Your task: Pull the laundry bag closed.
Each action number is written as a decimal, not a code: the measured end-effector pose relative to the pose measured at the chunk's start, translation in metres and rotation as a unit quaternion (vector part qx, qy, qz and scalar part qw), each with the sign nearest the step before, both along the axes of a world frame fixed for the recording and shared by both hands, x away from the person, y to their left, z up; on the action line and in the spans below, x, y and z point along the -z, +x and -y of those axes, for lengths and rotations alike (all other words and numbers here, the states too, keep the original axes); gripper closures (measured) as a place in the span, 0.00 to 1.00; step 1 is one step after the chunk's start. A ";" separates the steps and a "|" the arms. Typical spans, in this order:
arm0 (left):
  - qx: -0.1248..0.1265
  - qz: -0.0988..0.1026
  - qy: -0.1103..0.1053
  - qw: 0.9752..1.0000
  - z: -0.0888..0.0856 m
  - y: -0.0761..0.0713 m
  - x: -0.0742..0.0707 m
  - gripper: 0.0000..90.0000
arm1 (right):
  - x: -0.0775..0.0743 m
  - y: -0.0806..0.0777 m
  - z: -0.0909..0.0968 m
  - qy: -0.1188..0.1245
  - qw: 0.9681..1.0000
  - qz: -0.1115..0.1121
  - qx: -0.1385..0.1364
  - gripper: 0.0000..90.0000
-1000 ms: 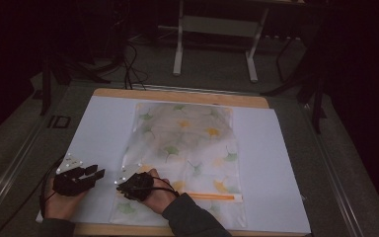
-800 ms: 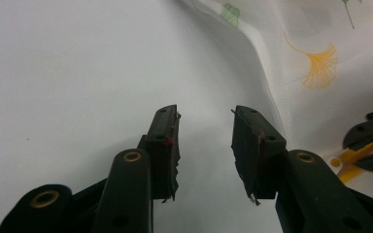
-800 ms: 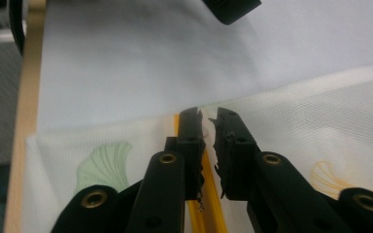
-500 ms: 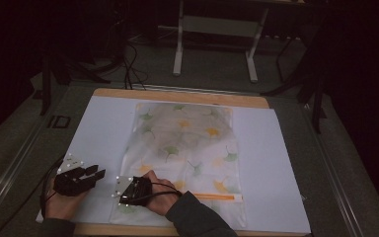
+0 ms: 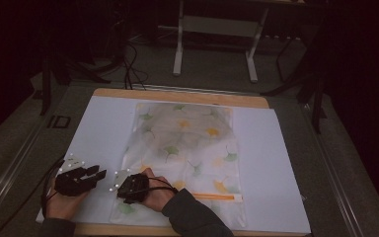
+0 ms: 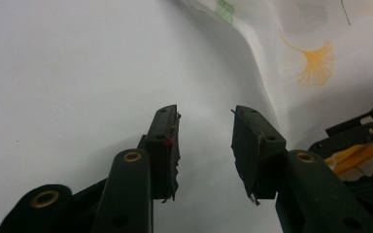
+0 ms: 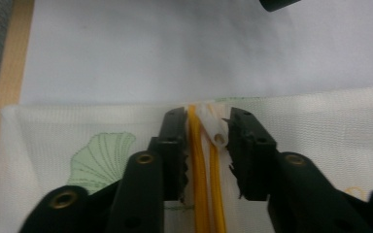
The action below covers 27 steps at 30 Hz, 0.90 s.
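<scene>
White paper (image 5: 98,133) is covering the table under my tools. Between my right gripper's (image 7: 205,127) jaws, which have just been opening, the bag's (image 5: 187,143) orange zipper (image 7: 199,165) and its white slider (image 7: 215,131) are lying unpressed. My left gripper (image 6: 205,127) is hovering beside the bag's edge, jaws parted around nothing.

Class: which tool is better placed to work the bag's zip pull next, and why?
Right. The right tool has just opened with the white zip pull between its jaws on the orange zip; the left tool hovers open over bare paper.
</scene>
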<state>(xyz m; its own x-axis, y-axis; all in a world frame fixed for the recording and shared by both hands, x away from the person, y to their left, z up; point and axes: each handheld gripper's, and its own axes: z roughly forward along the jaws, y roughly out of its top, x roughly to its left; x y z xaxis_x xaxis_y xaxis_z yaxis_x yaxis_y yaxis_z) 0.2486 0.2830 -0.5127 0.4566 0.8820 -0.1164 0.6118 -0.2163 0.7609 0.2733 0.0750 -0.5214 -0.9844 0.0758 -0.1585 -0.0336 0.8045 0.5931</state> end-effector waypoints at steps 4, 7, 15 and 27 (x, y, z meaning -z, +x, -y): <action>0.003 -0.001 -0.001 1.000 0.002 0.000 0.000 0.69 | 0.001 0.000 0.001 0.005 1.000 -0.006 0.000 0.82; 0.007 -0.003 -0.001 1.000 0.003 0.000 0.000 0.69 | 0.001 0.001 0.003 0.009 1.000 -0.013 0.003 0.86; 0.017 -0.009 -0.002 1.000 0.007 0.002 0.002 0.69 | 0.002 0.005 0.010 0.025 0.999 -0.036 0.010 0.93; 0.039 -0.023 -0.003 0.999 0.018 0.005 0.005 0.70 | -0.004 0.002 0.012 0.031 0.999 -0.022 0.006 0.94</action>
<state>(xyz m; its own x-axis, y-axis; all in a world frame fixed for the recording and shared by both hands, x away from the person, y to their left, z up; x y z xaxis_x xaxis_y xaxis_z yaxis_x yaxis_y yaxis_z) 0.2540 0.2645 -0.5181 0.5177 0.8432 -0.1447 0.6281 -0.2598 0.7335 0.2751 0.0634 -0.5176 -0.9894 0.0962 -0.1090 0.0036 0.7659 0.6429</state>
